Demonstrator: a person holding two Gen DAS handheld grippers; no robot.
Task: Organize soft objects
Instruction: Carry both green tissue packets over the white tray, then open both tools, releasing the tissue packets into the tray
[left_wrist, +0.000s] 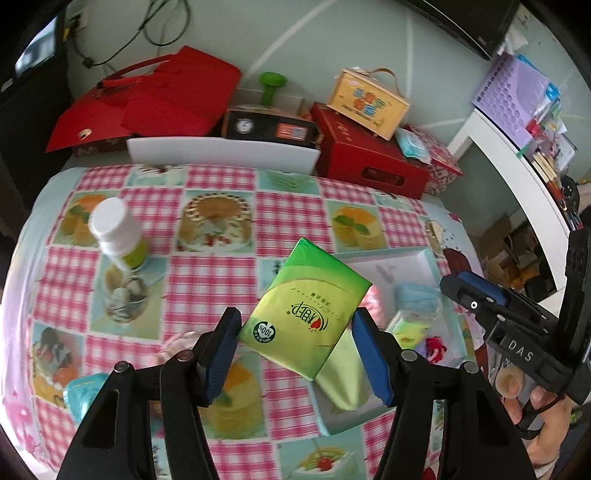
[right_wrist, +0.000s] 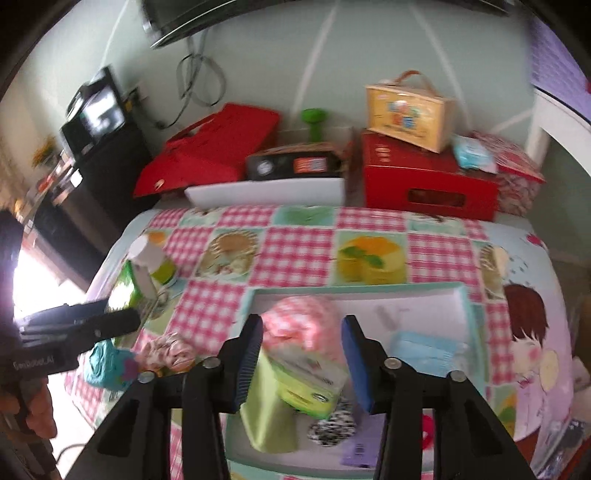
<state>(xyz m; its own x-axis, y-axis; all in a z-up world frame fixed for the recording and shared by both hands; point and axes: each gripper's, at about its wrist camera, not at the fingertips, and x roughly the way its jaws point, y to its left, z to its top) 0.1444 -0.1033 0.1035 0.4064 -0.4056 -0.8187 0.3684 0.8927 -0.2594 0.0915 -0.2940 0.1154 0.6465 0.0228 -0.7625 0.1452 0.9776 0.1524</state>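
The left gripper (left_wrist: 293, 332) has its blue-padded jaws clamped on a green plastic-wrapped tissue pack (left_wrist: 304, 306), one pad pressing each long edge, the pack lifted and tilted above the pink-checked tablecloth with cake pictures (left_wrist: 295, 218). The white shallow tray with a pale blue rim (right_wrist: 369, 291) serves as the landmark here. The held pack hangs over the tray's near left corner.

The right gripper (right_wrist: 301, 354) hangs over the tray with its jaws apart and nothing pressed between the pads. Inside the tray, below those jaws, lie a light green folded cloth (right_wrist: 267, 413), a second green tissue pack (right_wrist: 310, 387), a pink checked soft bundle (right_wrist: 303, 321), a pale blue wrapped packet (right_wrist: 424, 350), a black-and-white speckled round piece (right_wrist: 332, 424) and a lilac flat packet (right_wrist: 356, 450).

Left of the tray on the cloth are a teal crinkled packet (right_wrist: 101, 363) and a floral scrunched fabric piece (right_wrist: 170, 350). Farther left stands a white-capped bottle with a green label (left_wrist: 118, 236).

Beyond the tray, past the table's far edge, sit a white rectangular bin (left_wrist: 221, 153), a large red cardboard box (left_wrist: 369, 151) with a yellow handled carton (left_wrist: 369, 99) on top, and a red flat gift bag (left_wrist: 147, 99).
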